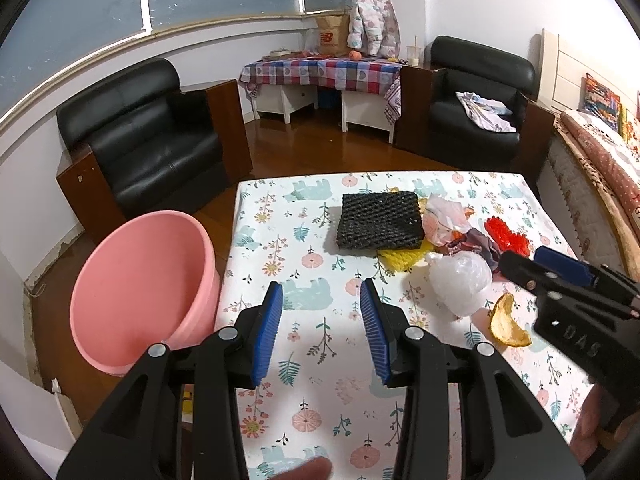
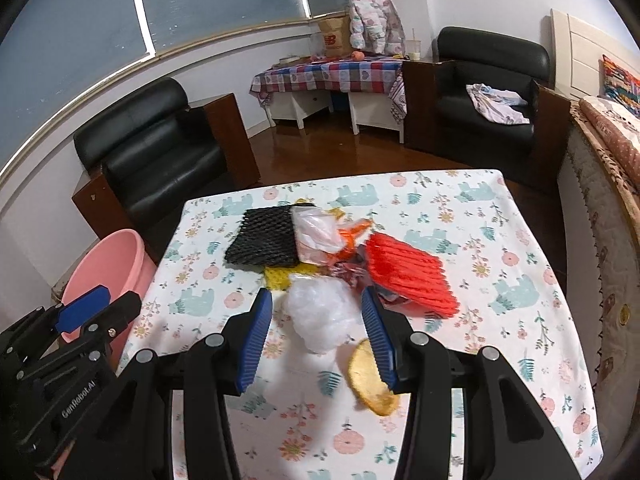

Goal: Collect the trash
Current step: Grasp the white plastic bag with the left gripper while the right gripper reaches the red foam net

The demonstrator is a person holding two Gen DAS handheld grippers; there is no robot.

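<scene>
Left wrist view: the left gripper (image 1: 321, 332) has its fingers spread over bare worktop (image 1: 304, 360), the trash pile ahead to their right.

Right wrist view: the right gripper (image 2: 318, 340) has spread fingers framing the crumpled clear plastic (image 2: 322, 316); it looks light and soft, so pinch its middle.

bucket (image 1: 132, 280): smooth pink plastic | tablecloth (image 1: 304, 344): printed cloth | armchair (image 1: 152, 148): glossy leather

The desk (image 2: 500, 240) wears a cloth printed with flowers and bears. On it lie a black foam net (image 2: 266, 242), a yellow net (image 2: 280, 276) partly under it, a red net (image 2: 408, 276), a crumpled clear bag (image 2: 324, 316), other wrappers (image 2: 316, 236), and 1 orange peel (image 2: 372, 380).
</scene>
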